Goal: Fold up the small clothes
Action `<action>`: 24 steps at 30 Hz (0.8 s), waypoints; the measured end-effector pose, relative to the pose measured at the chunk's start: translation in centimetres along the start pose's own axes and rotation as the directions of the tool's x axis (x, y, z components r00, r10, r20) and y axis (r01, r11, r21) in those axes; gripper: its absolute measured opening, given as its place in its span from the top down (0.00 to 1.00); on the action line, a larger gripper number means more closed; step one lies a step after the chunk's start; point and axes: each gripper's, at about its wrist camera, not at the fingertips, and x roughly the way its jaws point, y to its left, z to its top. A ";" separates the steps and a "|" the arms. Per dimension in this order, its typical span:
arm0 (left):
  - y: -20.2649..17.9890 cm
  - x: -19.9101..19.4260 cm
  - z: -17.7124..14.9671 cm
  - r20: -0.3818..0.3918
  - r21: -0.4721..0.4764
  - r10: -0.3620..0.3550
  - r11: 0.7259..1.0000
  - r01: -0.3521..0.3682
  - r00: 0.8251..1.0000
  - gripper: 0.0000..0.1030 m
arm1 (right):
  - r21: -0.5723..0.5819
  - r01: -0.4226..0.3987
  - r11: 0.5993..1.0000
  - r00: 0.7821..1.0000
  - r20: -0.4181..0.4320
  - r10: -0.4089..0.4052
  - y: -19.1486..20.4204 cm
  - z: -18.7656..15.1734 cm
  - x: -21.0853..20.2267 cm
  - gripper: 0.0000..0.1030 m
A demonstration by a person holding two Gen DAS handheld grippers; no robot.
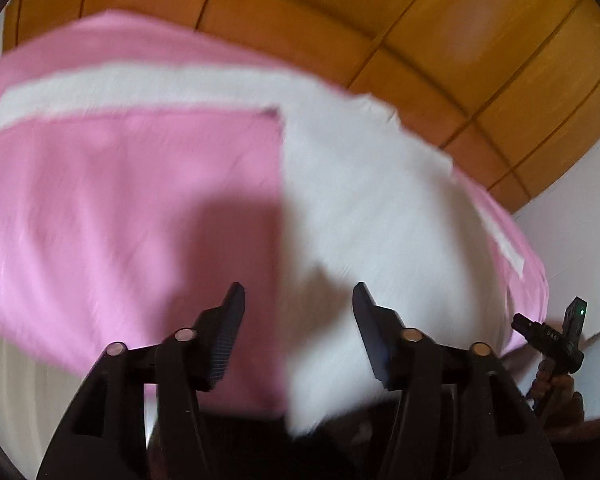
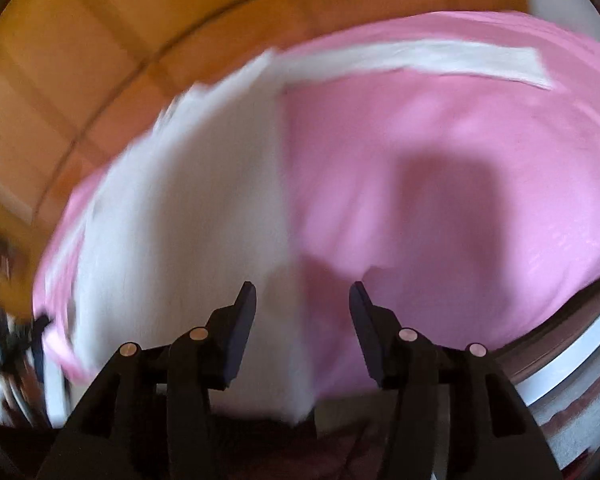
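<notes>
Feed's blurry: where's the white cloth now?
White cloth lies on the pink sheet, ahead of both open grippers: right of centre in the left view, left of centre in the right.

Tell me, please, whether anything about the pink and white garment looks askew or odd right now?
Nothing looks damaged or spilled. The pink and white garment lies spread out; its white part's far edge looks jagged, though blur may explain that. Both the left gripper and right gripper are open, holding nothing.

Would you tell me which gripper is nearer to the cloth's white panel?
Left, barely: the left gripper opens over the edge of the white panel; the right gripper straddles where it meets the pink panel. Blur leaves doubt.
</notes>
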 end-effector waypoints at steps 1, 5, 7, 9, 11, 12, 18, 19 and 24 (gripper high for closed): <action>-1.0 0.8 0.8 0.009 0.025 0.006 1.000 -0.006 1.000 0.47 | 0.054 -0.007 0.998 1.000 0.030 0.006 -1.2 1.0 -0.1 0.53; -4.1 4.7 2.5 -0.007 0.048 -0.003 0.999 0.003 1.000 0.47 | 0.303 -0.052 0.952 0.987 0.160 0.003 -7.3 5.2 0.5 0.53; -6.0 6.5 2.7 -0.019 0.080 0.000 0.997 0.002 1.000 0.47 | 0.434 -0.071 0.898 0.977 0.213 -0.026 -10.4 7.3 1.4 0.54; -7.7 8.0 2.8 -0.037 0.120 0.008 0.993 -0.004 0.999 0.47 | 0.513 -0.101 0.852 0.968 0.249 -0.035 -12.8 8.9 2.2 0.54; -8.9 9.3 2.5 -0.056 0.141 0.001 0.990 0.007 0.998 0.47 | 0.575 -0.110 0.811 0.956 0.283 -0.071 -14.9 11.0 3.0 0.56; -9.5 9.7 2.4 -0.063 0.152 0.004 0.988 0.006 0.998 0.47 | 0.597 -0.117 0.794 0.953 0.294 -0.080 -15.7 12.0 3.3 0.56; -10.6 11.7 2.2 -0.096 0.194 0.049 0.981 -0.030 0.994 0.47 | 0.611 -0.056 0.790 0.953 0.267 -0.140 -18.1 17.1 4.6 0.95; -10.5 11.9 2.1 -0.100 0.196 0.062 0.980 -0.041 0.993 0.47 | 0.588 0.015 0.809 0.958 0.224 -0.181 -18.0 18.1 4.8 0.95; -9.9 12.7 1.9 -0.111 0.195 0.065 0.980 -0.043 0.992 0.45 | 0.563 0.249 0.788 0.888 0.192 -0.418 -20.2 21.4 3.4 0.95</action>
